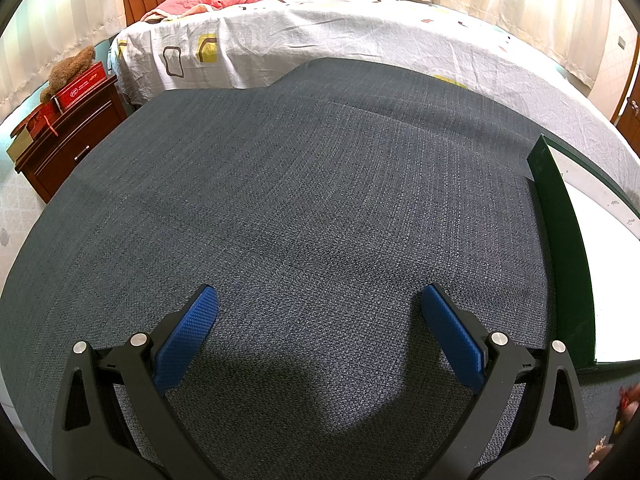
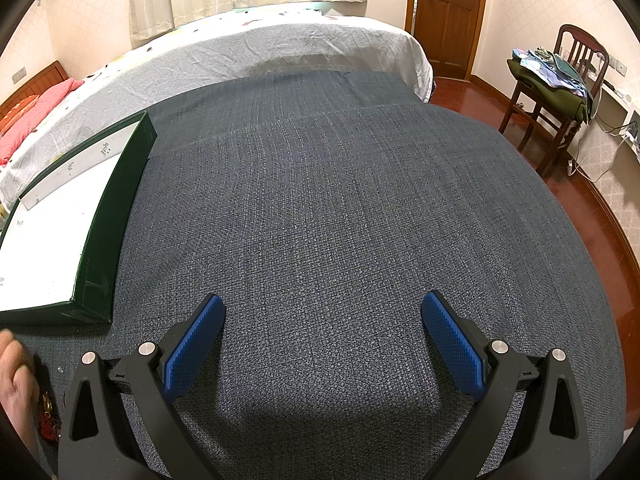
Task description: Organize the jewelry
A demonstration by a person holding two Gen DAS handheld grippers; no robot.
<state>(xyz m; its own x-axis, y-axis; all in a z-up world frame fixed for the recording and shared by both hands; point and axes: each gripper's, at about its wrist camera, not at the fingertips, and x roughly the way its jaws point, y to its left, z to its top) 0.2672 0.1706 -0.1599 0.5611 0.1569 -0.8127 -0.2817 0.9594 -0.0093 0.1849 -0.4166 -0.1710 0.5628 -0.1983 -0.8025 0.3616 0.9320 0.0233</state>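
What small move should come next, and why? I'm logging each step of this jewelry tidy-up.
Probably swing the left gripper toward the small jewelry pile near the green tray's front corner. Both it and the right gripper are open and empty over bare grey cloth, and the tray looks empty.

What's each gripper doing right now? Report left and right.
Left gripper: open, fingers spread wide, holding nothing, over the grey cloth.
Right gripper: open, fingers spread wide, holding nothing.
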